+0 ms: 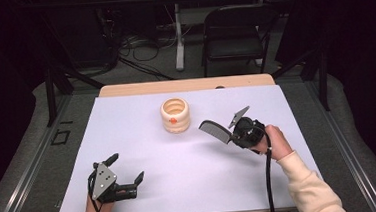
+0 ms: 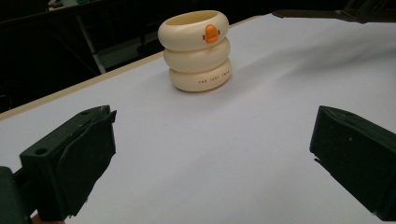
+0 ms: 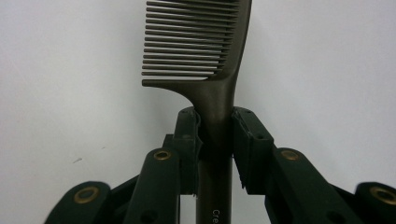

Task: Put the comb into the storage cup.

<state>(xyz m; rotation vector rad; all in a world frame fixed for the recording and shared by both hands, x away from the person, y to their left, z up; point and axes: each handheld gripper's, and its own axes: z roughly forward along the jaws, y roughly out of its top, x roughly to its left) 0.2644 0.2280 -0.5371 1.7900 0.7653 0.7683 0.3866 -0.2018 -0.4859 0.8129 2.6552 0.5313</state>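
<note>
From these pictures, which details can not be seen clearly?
- Comb: right gripper view, its tip is cut off by the top edge; the handle print is cut off by the bottom edge.
- Cup: left gripper view, small lettering on the bottom ring is too small to read.
- Cup inside: high view, hidden by its own wall.

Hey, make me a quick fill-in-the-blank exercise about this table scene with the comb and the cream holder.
1. The right gripper has its jaws shut on a dark ____.
2. The left gripper rests on the table with its jaws ____.
3. The cream holder looks like ____ stacked rings.
4. The mark on its top ring is coloured ____.

Missing words: comb; open; three; orange
</note>
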